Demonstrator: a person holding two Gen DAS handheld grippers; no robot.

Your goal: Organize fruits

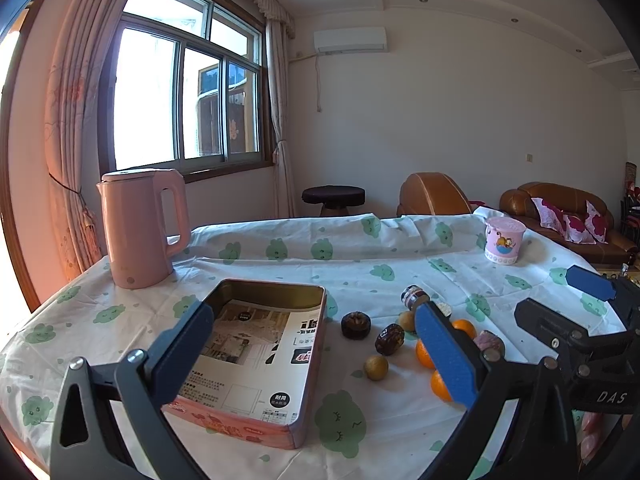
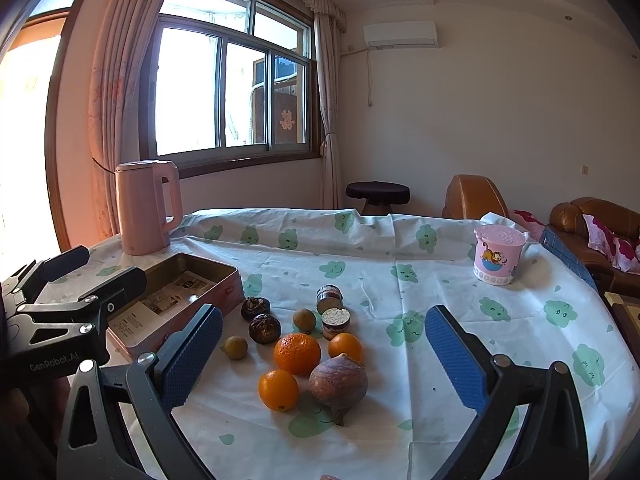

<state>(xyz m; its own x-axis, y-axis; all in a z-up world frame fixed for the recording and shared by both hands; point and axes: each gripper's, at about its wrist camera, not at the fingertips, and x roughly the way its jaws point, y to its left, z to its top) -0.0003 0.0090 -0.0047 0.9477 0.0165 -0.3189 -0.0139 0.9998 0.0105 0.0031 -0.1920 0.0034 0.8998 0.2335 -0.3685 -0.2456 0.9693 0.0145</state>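
Left tongs (image 1: 316,344) spread wide, nothing held; right tongs (image 2: 324,356) likewise, both level.

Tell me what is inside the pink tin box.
The pink tin box holds only a printed paper sheet lying flat on its bottom; no fruit is in it. The left tool's finger covers one corner, and whatever lies under the sheet cannot be seen.
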